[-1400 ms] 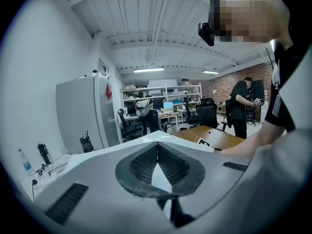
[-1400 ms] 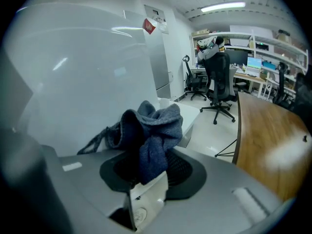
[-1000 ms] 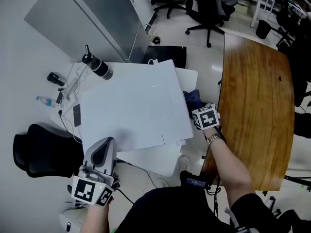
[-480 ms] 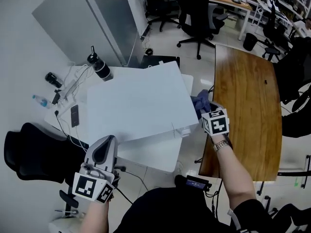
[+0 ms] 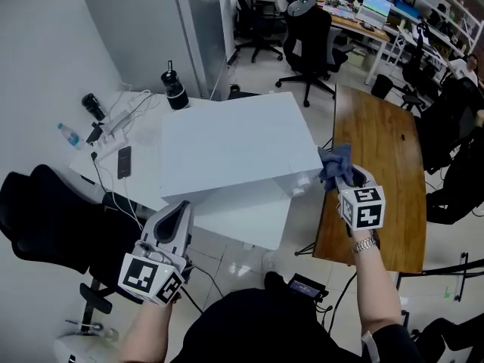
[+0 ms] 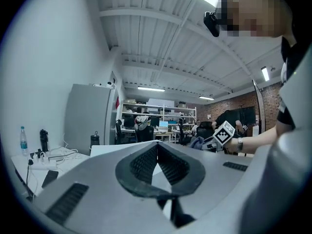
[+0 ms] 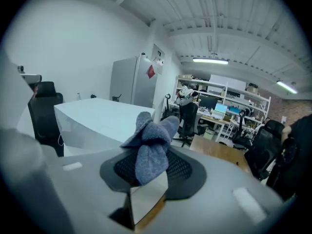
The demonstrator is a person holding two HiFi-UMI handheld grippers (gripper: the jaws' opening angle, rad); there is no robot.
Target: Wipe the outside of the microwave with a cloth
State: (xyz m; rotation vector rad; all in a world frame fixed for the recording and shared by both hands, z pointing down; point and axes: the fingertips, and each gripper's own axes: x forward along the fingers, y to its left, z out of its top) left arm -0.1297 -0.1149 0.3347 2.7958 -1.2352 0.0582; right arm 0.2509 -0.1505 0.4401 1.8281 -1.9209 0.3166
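While the right gripper (image 5: 346, 178) is up by the front right corner of the microwave (image 5: 227, 142), its fingers are clenched on a blue cloth (image 5: 335, 165). The cloth is bunched up, and a soft lump of it sticks out past the fingers. It is just beside the corner of the microwave, but I cannot tell if it touches it.

The microwave is a big white box. It sits on a white bench (image 5: 147, 191) in the middle of the room.

The left gripper (image 5: 180, 209) is low down in front of the bench, near its left front edge. Its fingers are pressed tight together and there is nothing between them. It points out flat, toward the bench, and does not touch the microwave.

A dark phone (image 5: 123, 161) lies flat on the bench, left of the microwave. A small water bottle (image 5: 69, 136) lies near the far left edge. A black bottle (image 5: 175, 89) stands upright at the back corner, close to a tall grey cabinet (image 5: 144, 29). A brown wooden table (image 5: 378, 165) stands to the right, past the cloth. A black chair (image 5: 45, 218) is on the left of the bench.
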